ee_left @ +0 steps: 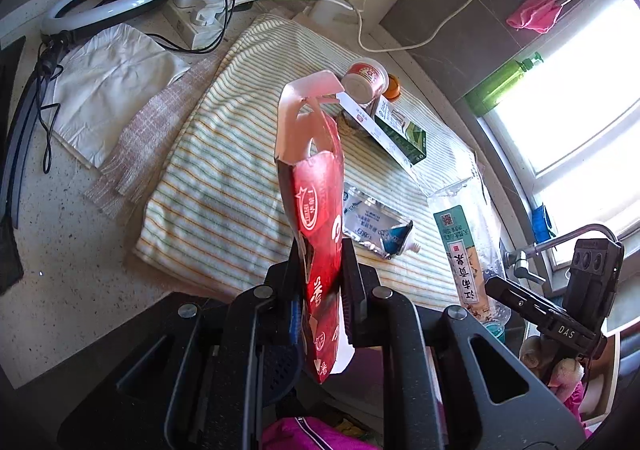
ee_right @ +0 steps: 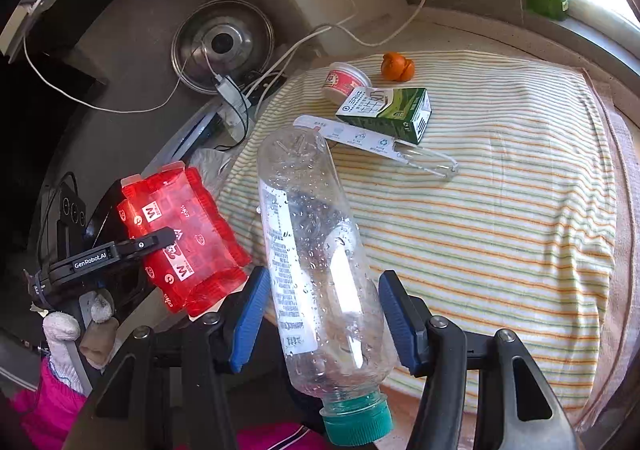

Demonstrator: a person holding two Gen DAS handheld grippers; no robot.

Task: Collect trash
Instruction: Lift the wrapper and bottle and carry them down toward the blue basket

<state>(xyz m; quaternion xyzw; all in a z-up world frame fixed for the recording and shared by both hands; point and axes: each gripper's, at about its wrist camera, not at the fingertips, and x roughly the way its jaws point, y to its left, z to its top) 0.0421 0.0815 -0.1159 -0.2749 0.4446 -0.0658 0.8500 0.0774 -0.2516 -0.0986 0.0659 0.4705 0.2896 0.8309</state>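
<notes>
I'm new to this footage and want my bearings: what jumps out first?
The flattened red printed carton stands out, clamped upright in the left tongs above the striped towel. Next is the clear plastic bottle with a green cap, lying between the blue pads of the right tongs. Behind them on the towel sit a green milk carton and a small red-and-white cup.

Red carton [ee_left: 320,210]; clear bottle [ee_right: 316,250], teal cap [ee_right: 357,420]; green-and-orange striped towel [ee_right: 500,210].
</notes>
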